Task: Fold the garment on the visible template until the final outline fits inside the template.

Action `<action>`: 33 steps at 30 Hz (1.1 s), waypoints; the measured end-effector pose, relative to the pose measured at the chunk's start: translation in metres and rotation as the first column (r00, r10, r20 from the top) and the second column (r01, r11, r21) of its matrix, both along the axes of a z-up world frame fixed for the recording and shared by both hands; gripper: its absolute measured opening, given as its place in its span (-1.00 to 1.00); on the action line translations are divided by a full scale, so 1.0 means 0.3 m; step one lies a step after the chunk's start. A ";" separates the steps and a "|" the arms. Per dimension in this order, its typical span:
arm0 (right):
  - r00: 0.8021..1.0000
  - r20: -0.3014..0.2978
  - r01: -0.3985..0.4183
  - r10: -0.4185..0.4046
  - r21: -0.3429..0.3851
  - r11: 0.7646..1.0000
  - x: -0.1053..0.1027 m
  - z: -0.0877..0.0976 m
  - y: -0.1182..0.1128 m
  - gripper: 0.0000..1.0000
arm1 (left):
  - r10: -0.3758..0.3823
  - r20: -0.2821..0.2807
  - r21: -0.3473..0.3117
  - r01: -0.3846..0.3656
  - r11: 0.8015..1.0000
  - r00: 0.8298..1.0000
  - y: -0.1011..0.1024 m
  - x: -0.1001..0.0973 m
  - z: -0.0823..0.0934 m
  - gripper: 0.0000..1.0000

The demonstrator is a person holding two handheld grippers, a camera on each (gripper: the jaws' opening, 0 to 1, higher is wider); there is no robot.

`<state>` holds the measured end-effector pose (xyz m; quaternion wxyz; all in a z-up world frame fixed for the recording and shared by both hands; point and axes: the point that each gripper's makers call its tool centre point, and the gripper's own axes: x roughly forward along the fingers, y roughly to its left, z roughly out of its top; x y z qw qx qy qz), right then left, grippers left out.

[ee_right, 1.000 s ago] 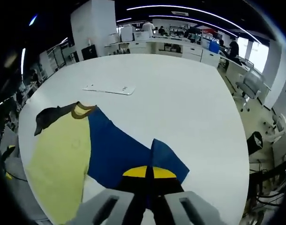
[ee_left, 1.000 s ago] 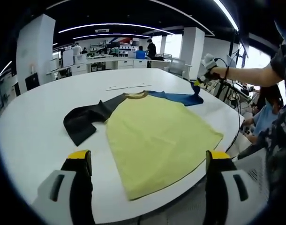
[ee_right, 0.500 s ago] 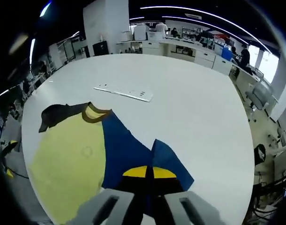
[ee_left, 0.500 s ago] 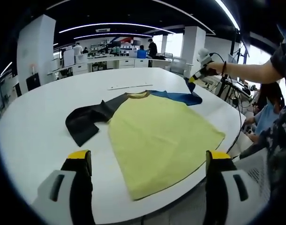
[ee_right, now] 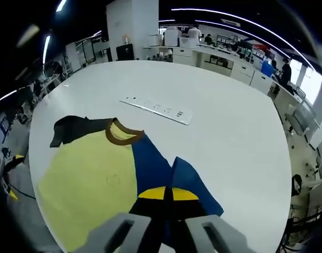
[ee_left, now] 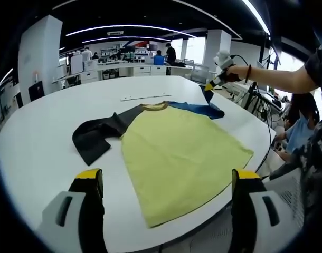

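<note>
The shirt (ee_left: 177, 153) is spread flat on the round white table (ee_left: 39, 137), yellow body toward the near edge, black sleeve (ee_left: 95, 134) off to one side and the blue sleeve (ee_right: 174, 179) on the other. The right gripper (ee_right: 166, 194) has its jaws pinched shut on the tip of that blue sleeve and has it lifted off the table, which looks like the setup for folding it in over the yellow part. The left gripper (ee_left: 166, 182) is wide open with nothing in it, hanging off the near table edge. The hem sits really close to that edge, so not much slack there. Past the collar (ee_right: 124, 134) it's mostly bare table, apart from a long white strip (ee_right: 158, 108) lying well clear of the shirt.
</note>
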<state>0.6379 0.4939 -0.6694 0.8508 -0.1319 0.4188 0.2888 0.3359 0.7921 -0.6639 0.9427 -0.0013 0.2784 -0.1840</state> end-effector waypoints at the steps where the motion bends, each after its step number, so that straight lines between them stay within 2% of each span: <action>1: 1.000 0.000 -0.003 0.003 0.003 1.000 -0.002 0.000 0.012 -1.00 | 0.000 0.003 -0.002 0.000 1.000 1.000 -0.001 0.002 0.002 0.98; 11: 0.998 0.000 -0.064 0.064 0.036 0.997 -0.035 0.002 0.187 -1.00 | 0.006 0.008 -0.008 -0.006 1.000 1.000 0.008 0.004 0.002 0.98; 16: 0.995 0.021 -0.099 0.098 0.010 0.995 -0.040 0.007 0.241 -1.00 | 0.013 0.008 -0.012 -0.013 1.000 1.000 0.011 0.000 -0.001 0.98; 22: 0.991 0.035 -0.132 0.131 0.018 0.991 -0.043 0.026 0.315 -1.00 | 0.034 -0.002 -0.016 -0.034 0.999 0.999 0.027 -0.005 -0.013 0.96; 33: 0.980 0.029 -0.196 0.195 0.017 0.981 -0.055 0.026 0.440 -1.00 | 0.055 -0.006 -0.025 -0.055 0.998 0.998 0.055 -0.005 -0.017 0.95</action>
